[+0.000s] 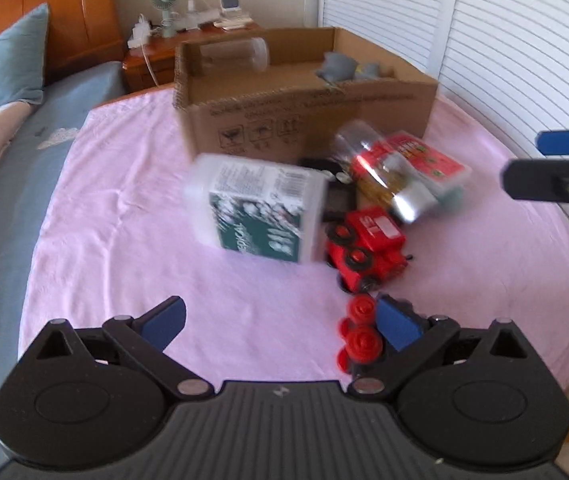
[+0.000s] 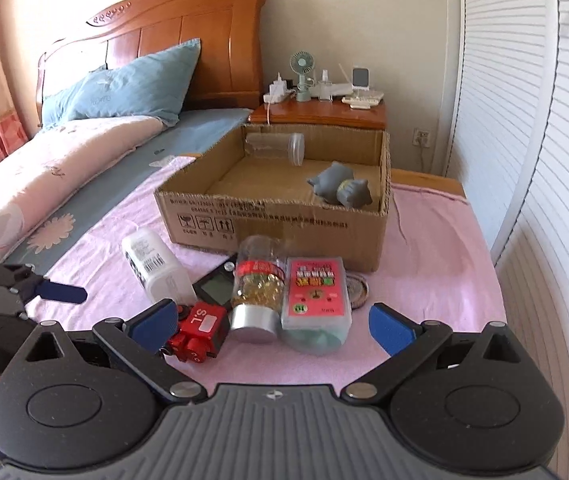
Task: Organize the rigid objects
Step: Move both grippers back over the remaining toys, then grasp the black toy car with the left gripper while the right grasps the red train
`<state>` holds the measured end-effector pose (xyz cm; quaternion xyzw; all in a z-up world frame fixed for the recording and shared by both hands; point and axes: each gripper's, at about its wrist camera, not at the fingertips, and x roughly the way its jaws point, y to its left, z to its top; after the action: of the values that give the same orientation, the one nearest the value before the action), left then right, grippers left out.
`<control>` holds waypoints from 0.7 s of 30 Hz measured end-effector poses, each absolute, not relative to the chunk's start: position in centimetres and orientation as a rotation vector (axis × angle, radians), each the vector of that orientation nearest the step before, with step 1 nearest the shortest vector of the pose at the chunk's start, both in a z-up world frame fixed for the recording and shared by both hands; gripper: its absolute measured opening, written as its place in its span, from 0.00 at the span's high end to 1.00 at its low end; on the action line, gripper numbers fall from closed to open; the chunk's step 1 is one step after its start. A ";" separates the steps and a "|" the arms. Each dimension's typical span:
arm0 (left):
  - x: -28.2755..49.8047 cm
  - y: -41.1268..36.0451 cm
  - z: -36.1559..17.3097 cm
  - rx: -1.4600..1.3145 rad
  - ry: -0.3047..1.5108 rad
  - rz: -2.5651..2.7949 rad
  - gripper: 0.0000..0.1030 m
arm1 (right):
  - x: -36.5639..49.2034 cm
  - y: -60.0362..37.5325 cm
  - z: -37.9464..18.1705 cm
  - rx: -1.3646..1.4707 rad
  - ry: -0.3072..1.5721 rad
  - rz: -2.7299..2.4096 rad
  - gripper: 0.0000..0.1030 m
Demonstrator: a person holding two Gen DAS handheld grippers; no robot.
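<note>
Left wrist view: my left gripper point(image 1: 280, 322) has its jaws spread wide with nothing between them, hovering over the pink blanket point(image 1: 124, 216) on the bed. Just inside the right blue pad point(image 1: 398, 322) lies a small red wheeled toy piece point(image 1: 358, 340), touching or nearly touching that pad; I cannot tell which. A little farther off is the red toy train point(image 1: 368, 246), and to its left, right against it, a white bottle point(image 1: 256, 210) with a green label lies on its side, blurred. Behind the train a clear jar point(image 1: 380, 176) of yellow capsules lies with its silver lid toward me, beside a pink box point(image 1: 432, 160). The cardboard box point(image 1: 304, 120) stands at the far end of the blanket, holding a clear plastic tub point(image 1: 240, 56) on its side at the far left and a grey toy point(image 1: 338, 66) at the right. My right gripper point(image 1: 556, 168) reaches in from the right edge. In the right wrist view, my right gripper point(image 2: 272, 322) is likewise wide open and empty, with the train point(image 2: 200, 330) just beside its left pad point(image 2: 152, 320), and the jar point(image 2: 258, 292) and pink box point(image 2: 316, 296) lying between the pads but farther away. A dark flat gadget with a screen point(image 2: 216, 286) peeks out behind the train and jar. The left gripper point(image 2: 50, 292) shows at the left edge, near the white bottle point(image 2: 156, 268).
</note>
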<state>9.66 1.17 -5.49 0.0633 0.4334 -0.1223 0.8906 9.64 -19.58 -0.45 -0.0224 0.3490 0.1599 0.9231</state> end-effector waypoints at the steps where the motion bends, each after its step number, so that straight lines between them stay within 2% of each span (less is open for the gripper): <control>1: 9.4 1.0 -5.4 0.140 0.896 -0.253 0.02 | 9.6 -19.6 -0.6 -0.048 0.721 0.326 0.00; 6: 8.5 -0.3 -4.7 0.144 0.855 -0.330 0.02 | 9.2 -20.2 -1.0 -0.028 0.728 0.324 0.00; 12: 8.9 -2.3 -6.2 0.208 0.889 -0.344 0.01 | 8.9 -20.3 -1.0 -0.033 0.727 0.321 0.00; 21: 8.2 2.3 -6.7 0.236 0.920 -0.218 0.01 | 8.4 -19.7 -1.1 -0.097 0.733 0.352 0.00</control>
<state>8.17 2.27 -6.73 0.1136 0.4418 -0.1049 0.8837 8.36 -19.70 -1.13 -0.0473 0.3563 0.1712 0.9173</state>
